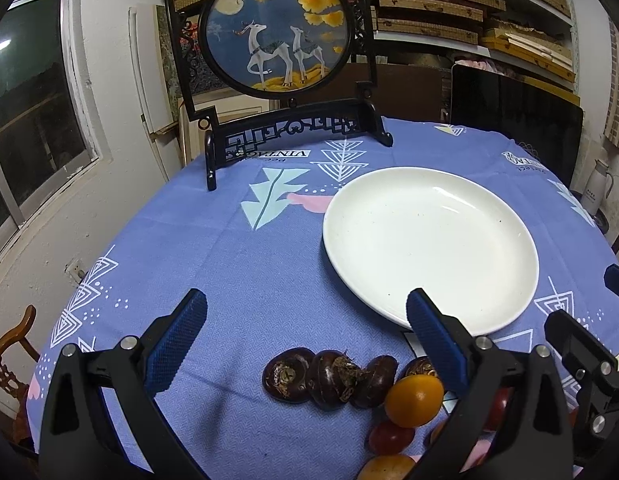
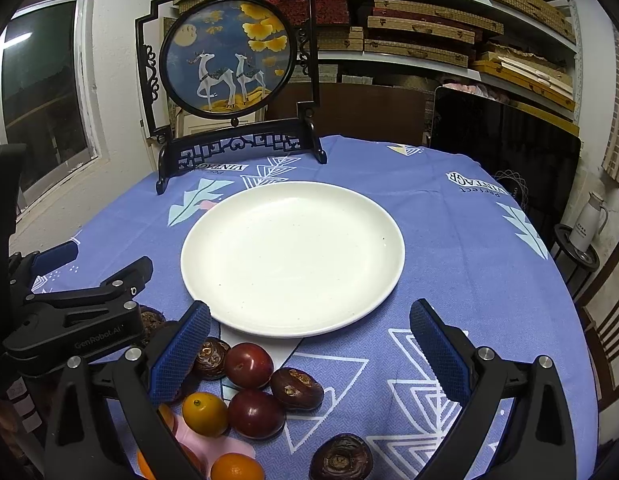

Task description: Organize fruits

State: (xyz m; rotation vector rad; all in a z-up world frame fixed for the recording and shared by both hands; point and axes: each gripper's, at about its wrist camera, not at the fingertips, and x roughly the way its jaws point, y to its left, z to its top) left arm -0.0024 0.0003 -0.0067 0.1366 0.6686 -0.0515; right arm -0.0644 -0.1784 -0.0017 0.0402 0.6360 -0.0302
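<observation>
A white plate (image 1: 429,248) (image 2: 293,256) lies bare on the blue patterned tablecloth. Near the table's front edge sits a cluster of fruit: dark brown water chestnuts (image 1: 329,378) (image 2: 295,388), red plums (image 2: 248,365) (image 1: 390,436) and small oranges (image 1: 414,400) (image 2: 204,413). My left gripper (image 1: 307,340) hangs open above the chestnuts, holding nothing. My right gripper (image 2: 309,344) is open too, over the plums and the plate's near rim. The left gripper's body (image 2: 81,316) shows at the left of the right wrist view.
A black-framed round deer picture on a stand (image 1: 277,40) (image 2: 229,60) rises at the table's far edge. Behind it are shelves of flat boxes (image 2: 429,32). A dark screen (image 2: 505,152) leans at the right, with a white kettle (image 2: 589,220) on a stool.
</observation>
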